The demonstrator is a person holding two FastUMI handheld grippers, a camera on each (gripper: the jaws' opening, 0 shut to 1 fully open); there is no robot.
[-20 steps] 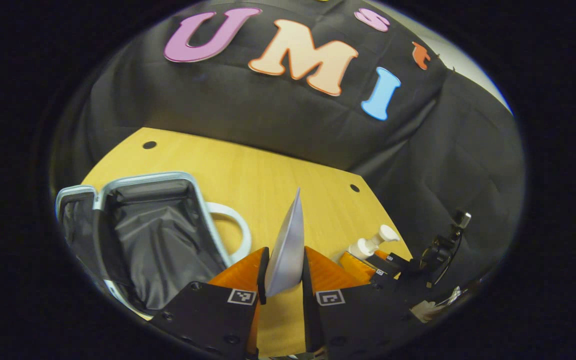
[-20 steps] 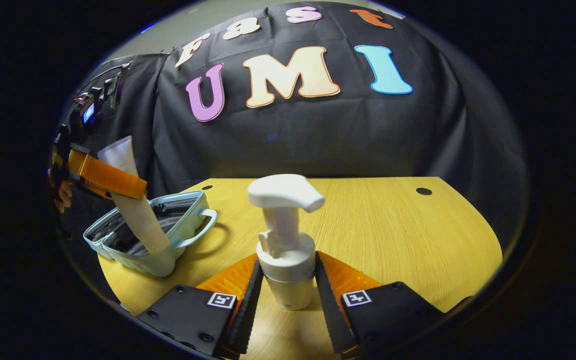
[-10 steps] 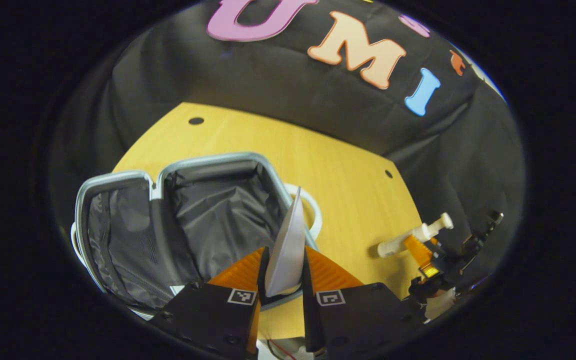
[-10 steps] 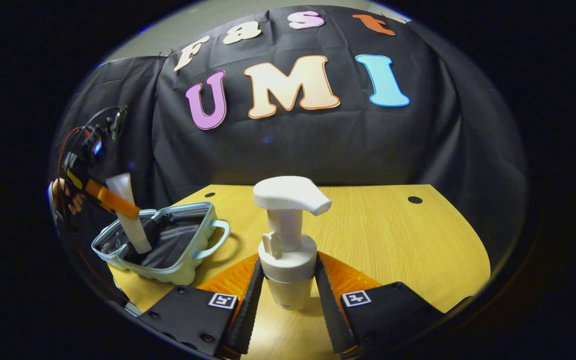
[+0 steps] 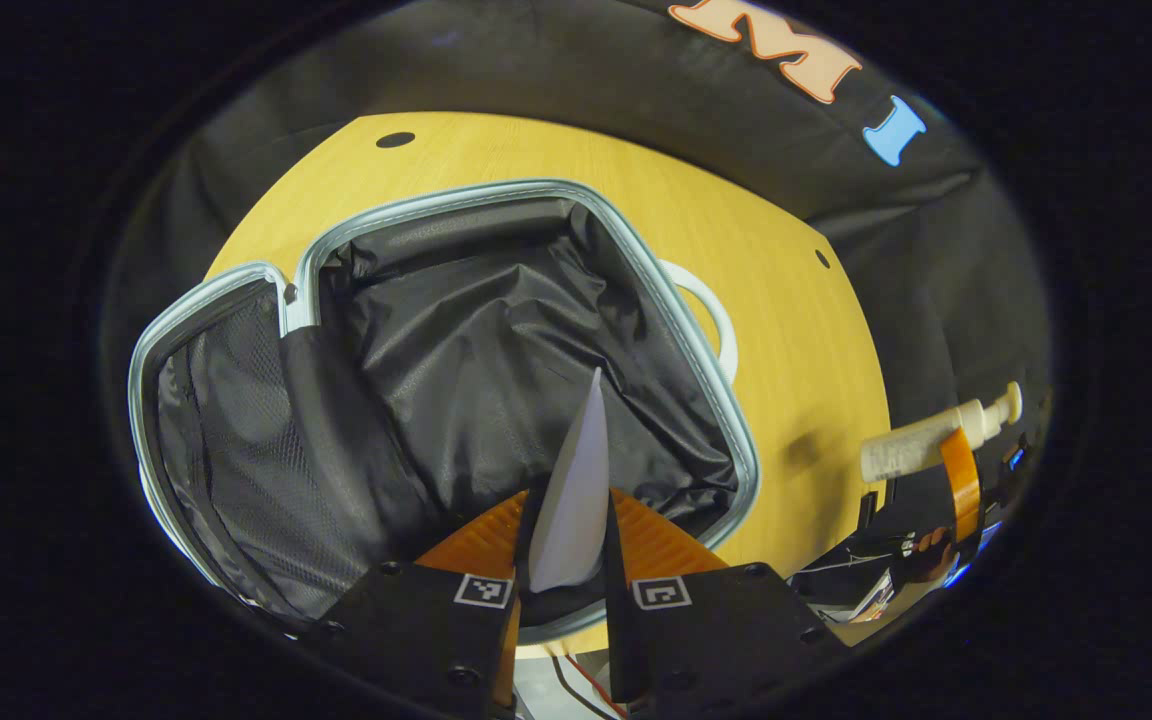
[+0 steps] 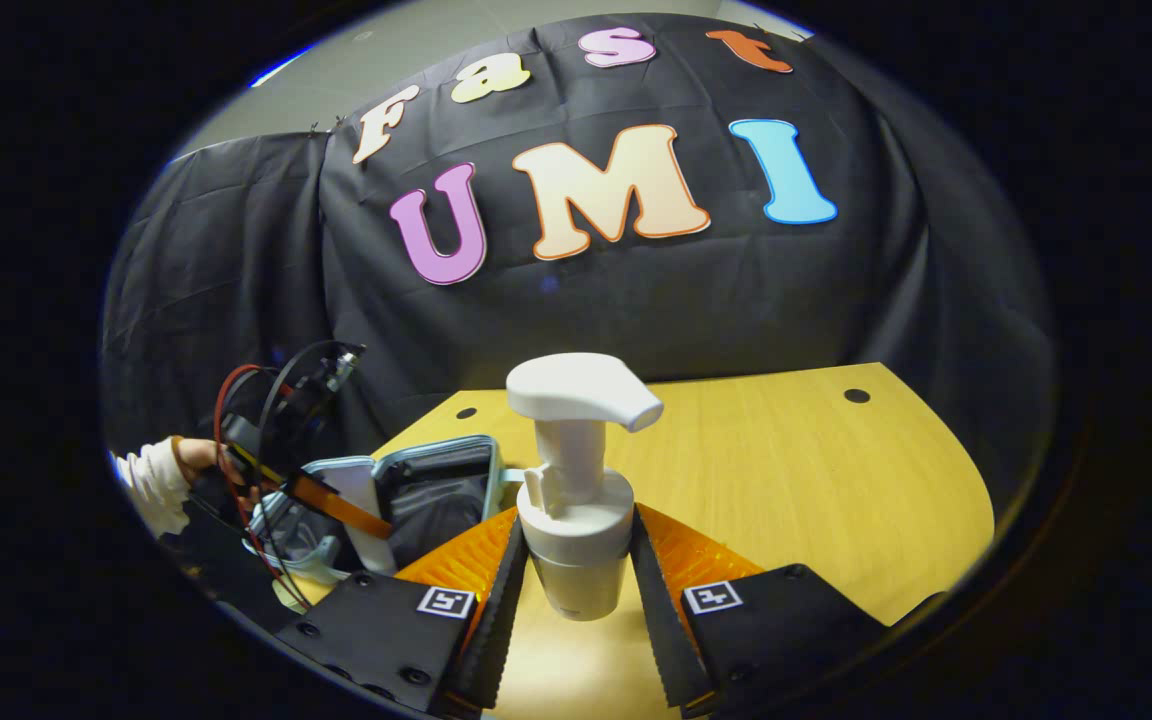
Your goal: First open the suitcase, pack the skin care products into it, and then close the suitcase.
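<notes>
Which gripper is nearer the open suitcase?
Left. The left gripper holds the tube right over the suitcase; the right gripper, holding the pump bottle, is off beside it.

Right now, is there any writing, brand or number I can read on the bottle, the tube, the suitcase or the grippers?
None readable.
pump bottle: plain white, no print shows.
tube: plain, no print shows.
suitcase: no lettering shows.
left gripper and right gripper: square black-and-white markers, patterns, not text.
</notes>
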